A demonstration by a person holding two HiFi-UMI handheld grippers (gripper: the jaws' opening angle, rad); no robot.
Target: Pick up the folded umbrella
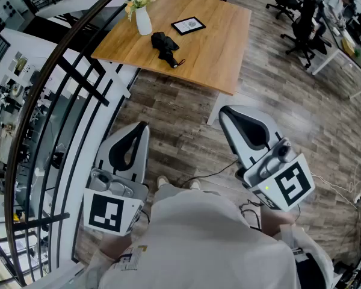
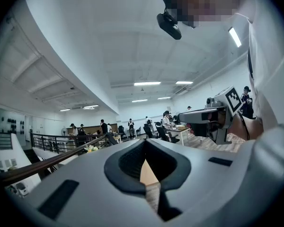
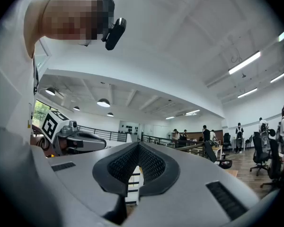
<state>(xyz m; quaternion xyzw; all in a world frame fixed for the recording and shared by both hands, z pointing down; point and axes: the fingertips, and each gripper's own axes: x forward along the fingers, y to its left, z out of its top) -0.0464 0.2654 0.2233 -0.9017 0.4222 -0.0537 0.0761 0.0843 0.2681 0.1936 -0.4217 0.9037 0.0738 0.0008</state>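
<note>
Folded umbrella (image 1: 165,46): lies on the wooden table (image 1: 219,53), well apart from left gripper (image 1: 142,126) and right gripper (image 1: 224,111), both clenched empty; approach pending, likely walk up, then part jaws.

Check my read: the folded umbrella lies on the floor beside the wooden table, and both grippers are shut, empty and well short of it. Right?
Not quite. The folded umbrella lies on the wooden table, near the white vase, not on the floor. The head view shows it. The rest holds: the left gripper and right gripper are shut, empty and well short of it.
</note>
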